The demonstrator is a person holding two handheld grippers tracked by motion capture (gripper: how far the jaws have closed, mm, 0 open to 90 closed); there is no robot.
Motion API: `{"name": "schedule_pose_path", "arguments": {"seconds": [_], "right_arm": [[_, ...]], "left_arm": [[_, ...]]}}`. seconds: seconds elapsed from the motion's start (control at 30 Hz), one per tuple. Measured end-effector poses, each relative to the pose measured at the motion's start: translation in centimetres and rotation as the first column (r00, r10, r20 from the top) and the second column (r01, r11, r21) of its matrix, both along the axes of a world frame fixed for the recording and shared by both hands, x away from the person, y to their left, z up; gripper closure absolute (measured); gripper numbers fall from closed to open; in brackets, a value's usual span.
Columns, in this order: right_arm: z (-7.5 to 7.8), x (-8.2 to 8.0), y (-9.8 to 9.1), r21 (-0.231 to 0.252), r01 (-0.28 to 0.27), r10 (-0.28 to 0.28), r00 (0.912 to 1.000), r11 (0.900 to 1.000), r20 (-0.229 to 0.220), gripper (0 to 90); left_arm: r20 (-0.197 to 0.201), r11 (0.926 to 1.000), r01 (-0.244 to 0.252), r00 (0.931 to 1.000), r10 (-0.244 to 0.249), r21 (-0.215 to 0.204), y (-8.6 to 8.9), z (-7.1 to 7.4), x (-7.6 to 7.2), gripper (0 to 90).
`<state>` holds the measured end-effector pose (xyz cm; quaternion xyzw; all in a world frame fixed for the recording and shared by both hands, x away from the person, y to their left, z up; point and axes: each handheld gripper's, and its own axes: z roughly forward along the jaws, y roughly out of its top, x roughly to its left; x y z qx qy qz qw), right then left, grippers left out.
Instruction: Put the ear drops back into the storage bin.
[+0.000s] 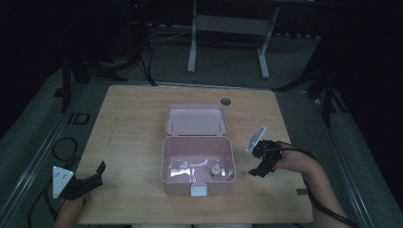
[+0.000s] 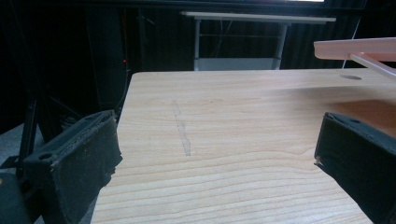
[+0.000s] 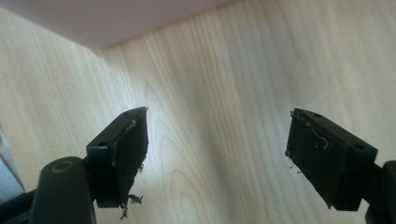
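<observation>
Here, in the high view, a pink box [image 1: 198, 166] stands open in the middle of the tabletop [image 1: 133, 123], its lid [image 1: 196, 119] tipped back on the far side and a pale latch [image 1: 199, 190] on the near wall. Inside, toward the near right corner, sits a small bottle-like thing [image 1: 216, 171]; what it is exactly is too small to tell. The right hand-held gripper [image 1: 258, 172] hangs just to the right of the box's right wall, apart from it, jaws pointing down and toward the near left, with its grey plate [image 1: 256, 138] tilted up on the far side. So the box lies to the left of this gripper, and this is plainly the nearer of the two. The left hand-held gripper [image 1: 99, 170] rests low at the near left edge, well apart from the box, pointing right and far. The box's long axis runs left to right.

In the left gripper view, the left hand-held gripper [image 2: 217, 154] has its jaws spread wide over bare wood with nothing between them; the edge of the pink lid [image 2: 357, 49] juts in at the upper right.

In the right gripper view, the right hand-held gripper [image 3: 217, 149] looks steeply down at the wood, jaws spread and empty, with the pink box wall [image 3: 107, 18] across the top. A reach into the box would, I judge, mean lifting over that wall.
</observation>
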<state>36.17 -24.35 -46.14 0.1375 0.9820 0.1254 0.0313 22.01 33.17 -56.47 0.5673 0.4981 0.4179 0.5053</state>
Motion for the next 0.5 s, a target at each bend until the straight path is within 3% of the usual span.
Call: {"name": "schedule_pose_path", "arguments": {"seconds": [0.27,0.4,0.5], "right_arm": [[-2.6,-0.4,-2.0,0.057,0.056,-0.054,0.9976,0.9968,-0.044,20.4],[-3.4,-0.7,-3.1,0.099,0.095,-0.092,0.9953,0.9906,-0.030,21.2],[-3.8,-0.9,-4.1,0.146,0.141,-0.143,0.9898,0.9791,-0.002,21.1]], "left_arm": [[0.001,1.0000,-0.001,1.0000,0.001,0.002,0.0,0.0,0.0,0.4],[0.001,1.0000,-0.001,1.0000,0.001,0.001,0.0,0.0,0.0,0.4],[0.001,1.0000,0.000,1.0000,0.000,0.001,0.0,0.0,0.0,0.4]]}}
